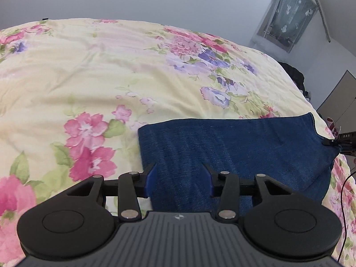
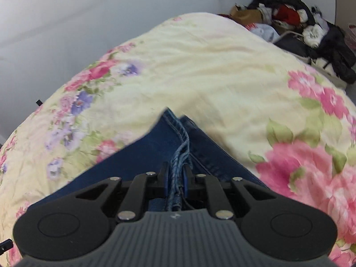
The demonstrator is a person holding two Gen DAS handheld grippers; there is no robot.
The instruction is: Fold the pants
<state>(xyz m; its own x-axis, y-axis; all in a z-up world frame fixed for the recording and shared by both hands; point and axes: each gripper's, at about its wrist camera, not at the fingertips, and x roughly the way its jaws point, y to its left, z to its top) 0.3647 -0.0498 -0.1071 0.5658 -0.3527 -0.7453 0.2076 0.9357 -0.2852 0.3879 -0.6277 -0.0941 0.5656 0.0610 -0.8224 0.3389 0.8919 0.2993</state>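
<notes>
One pair blue denim pants (image 1: 233, 151), folded on floral bedspread (image 1: 89, 66); left tongs (image 1: 179, 179) parted above cloth, right tongs (image 2: 176, 178) clamped on bunched hem.

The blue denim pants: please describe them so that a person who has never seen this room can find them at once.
Look at the bed with the pale yellow floral bedspread that fills the room. On its near part lie the blue denim pants, folded into a flat dark rectangle, with one bunched edge clamped in the right gripper. They are the only plain, dark blue thing on that flowered cloth.
</notes>
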